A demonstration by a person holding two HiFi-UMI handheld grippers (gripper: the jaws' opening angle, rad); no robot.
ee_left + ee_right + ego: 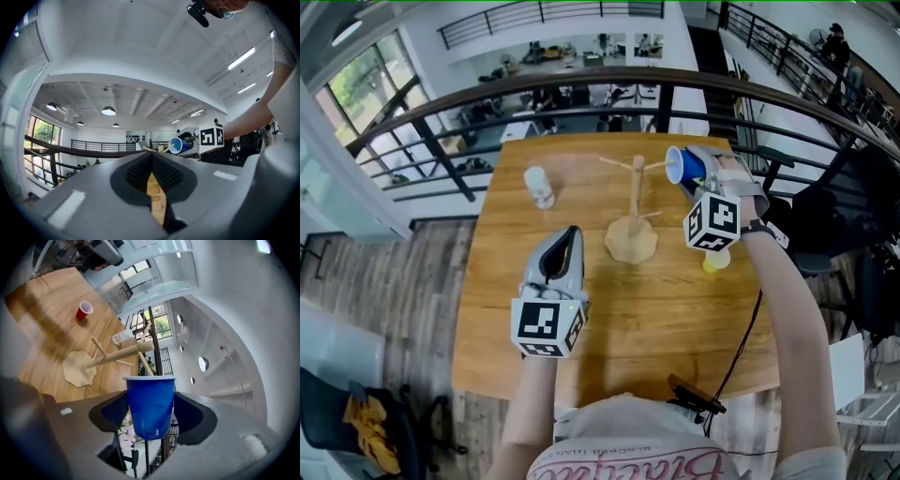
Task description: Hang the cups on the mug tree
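Blue plastic cup [151, 401] held on its side at the wooden mug tree [633, 214]

Right tool [694, 169] grips the blue cup by its sides, at one o'clock from the tree's trunk, mouth facing an upper peg whose tip sits just at the rim; left tool [151, 164] is clenched on nothing, at seven o'clock from the tree base; a clear plastic cup [539, 186] stands on the wooden bench [656, 309] at ten o'clock; a yellow cup [715, 261] shows at four o'clock, beneath the right tool.

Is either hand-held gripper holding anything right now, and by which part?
The right hand-held gripper clamps the blue cup by its side walls. The left hand-held gripper is shut, empty.
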